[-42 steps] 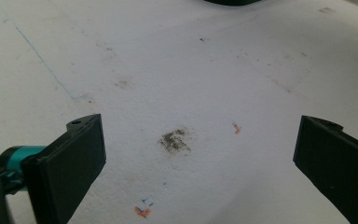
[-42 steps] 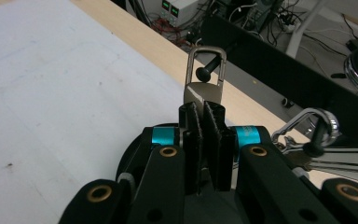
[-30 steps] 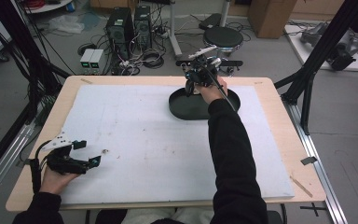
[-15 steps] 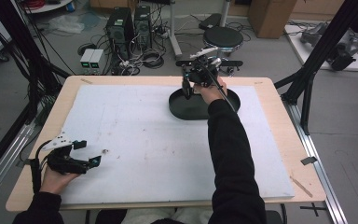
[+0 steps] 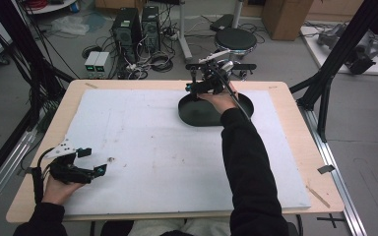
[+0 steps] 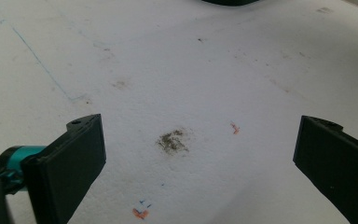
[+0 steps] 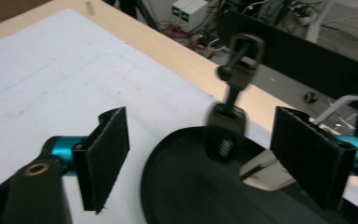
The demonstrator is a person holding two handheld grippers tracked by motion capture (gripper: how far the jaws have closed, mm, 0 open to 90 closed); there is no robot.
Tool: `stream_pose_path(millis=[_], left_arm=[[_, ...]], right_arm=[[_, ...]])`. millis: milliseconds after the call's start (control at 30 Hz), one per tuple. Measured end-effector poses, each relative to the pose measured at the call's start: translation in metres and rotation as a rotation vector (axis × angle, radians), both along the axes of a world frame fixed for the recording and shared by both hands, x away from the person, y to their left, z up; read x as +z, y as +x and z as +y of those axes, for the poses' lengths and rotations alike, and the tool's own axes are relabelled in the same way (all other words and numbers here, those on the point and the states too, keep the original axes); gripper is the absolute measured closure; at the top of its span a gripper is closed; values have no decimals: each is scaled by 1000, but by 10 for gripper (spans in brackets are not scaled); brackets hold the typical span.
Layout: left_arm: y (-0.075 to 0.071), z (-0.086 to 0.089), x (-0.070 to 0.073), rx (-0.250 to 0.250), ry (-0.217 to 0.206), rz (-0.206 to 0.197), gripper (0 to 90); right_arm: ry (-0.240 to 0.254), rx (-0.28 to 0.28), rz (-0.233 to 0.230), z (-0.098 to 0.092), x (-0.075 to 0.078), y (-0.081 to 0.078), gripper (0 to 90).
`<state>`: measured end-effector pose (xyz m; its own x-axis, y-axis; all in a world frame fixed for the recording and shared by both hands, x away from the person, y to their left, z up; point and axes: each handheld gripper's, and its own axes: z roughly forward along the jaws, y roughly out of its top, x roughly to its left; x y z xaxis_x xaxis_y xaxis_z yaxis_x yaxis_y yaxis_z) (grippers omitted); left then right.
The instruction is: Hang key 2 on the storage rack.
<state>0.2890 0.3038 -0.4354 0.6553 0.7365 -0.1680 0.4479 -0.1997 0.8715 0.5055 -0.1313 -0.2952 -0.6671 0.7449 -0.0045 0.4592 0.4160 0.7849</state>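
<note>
1. Tray [image 5: 197, 115] — black, oval and shallow — sits at the far side of the worktop [image 5: 295, 147], on the white sheet [image 5: 152, 142] that covers most of it.
2. Right gripper [image 5: 197, 87] hovers over the tray's far rim, held by the person's right hand [image 5: 221, 98]; its jaws have just been opening and now stand wide, pressing on nothing.
3. In the right gripper view a dark clip-like piece [image 7: 226, 123] stands upright inside the tray between the two pads, apart from both; it is blurred, so what it is I cannot tell. A pale flat piece [image 7: 261, 170] lies in the tray near the right-hand pad.
4. Left gripper [image 5: 92, 161] rests low at the near left corner of the worktop, in the left hand [image 5: 59, 187], well apart from the tray.
5. Its jaws are spread wide over bare sheet — a small brownish smudge [image 6: 172, 141] lies between them, with small red marks [image 6: 234, 128] close by.
</note>
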Motion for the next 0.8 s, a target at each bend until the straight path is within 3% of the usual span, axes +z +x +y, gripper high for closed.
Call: stream_pose_path(millis=[67, 233, 300, 367, 500, 733, 800], left_arm=[[0, 0, 0, -1, 0, 0, 27], [0, 0, 0, -3, 0, 1, 27], [0, 0, 0, -3, 1, 0, 27], [0, 0, 0, -2, 1, -1, 27], [0, 0, 0, -2, 2, 0, 27], [-1, 0, 1, 2, 0, 0, 27], [-1, 0, 1, 4, -1, 1, 27]], right_arm=[[-9, 12, 3, 0, 2, -4, 122], [45, 51, 6, -7, 1, -14, 108], [47, 51, 16, -11, -3, -16, 98], [53, 42, 38, -17, -7, -18, 14], [34, 38, 56, -27, -17, -24, 12], [59, 43, 58, -40, -22, -37, 10], [75, 16, 49, -45, -22, -41, 7]])
